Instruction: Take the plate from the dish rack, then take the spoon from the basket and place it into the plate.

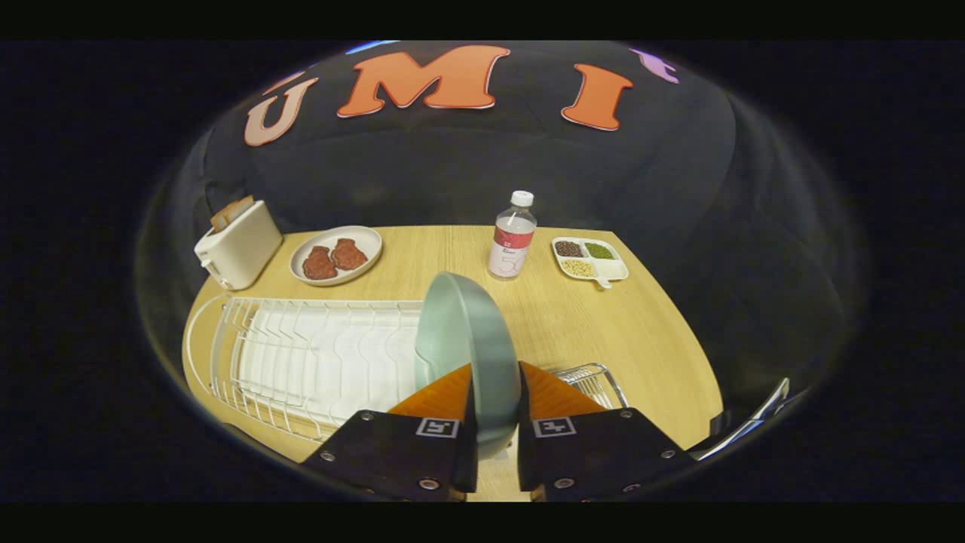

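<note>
A pale green plate (pixel 467 339) is held on edge, clamped between the gripper (pixel 496 392) fingers, right beside the white dish rack (pixel 301 354). Further ahead, a dish (pixel 337 255) is loaded with two meat patties, and beans are sorted in a divided tray (pixel 590 258).

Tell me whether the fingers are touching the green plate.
Touching. In the gripper view both fingers press on the upright green plate, one on each face of its lower rim, no gap showing.
</note>
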{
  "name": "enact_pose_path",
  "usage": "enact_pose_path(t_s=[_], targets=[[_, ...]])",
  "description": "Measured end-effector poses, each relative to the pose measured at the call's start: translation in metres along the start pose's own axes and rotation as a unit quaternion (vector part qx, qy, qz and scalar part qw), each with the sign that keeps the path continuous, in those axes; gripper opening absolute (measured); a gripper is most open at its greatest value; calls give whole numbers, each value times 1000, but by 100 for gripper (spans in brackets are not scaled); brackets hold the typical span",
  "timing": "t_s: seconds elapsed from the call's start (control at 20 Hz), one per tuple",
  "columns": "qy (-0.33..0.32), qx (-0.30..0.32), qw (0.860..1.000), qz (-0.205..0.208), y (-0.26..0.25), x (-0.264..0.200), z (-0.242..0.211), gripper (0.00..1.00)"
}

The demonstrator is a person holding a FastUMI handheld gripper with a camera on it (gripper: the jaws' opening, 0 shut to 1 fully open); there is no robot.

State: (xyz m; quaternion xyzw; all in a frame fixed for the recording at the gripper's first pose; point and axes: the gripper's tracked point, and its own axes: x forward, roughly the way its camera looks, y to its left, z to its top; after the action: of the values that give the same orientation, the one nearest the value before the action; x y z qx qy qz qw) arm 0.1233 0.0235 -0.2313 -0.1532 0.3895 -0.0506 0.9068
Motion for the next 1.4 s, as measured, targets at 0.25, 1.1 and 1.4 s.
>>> enact_pose_path(t_s=[0.25, 1.1, 1.4], targets=[[-24, -4, 999, -32, -2, -10, 18, 18], [-99, -2, 995, 0, -17, -113, 17, 18], [-56, 85, 994, 50, -36, -139, -72, 18]])
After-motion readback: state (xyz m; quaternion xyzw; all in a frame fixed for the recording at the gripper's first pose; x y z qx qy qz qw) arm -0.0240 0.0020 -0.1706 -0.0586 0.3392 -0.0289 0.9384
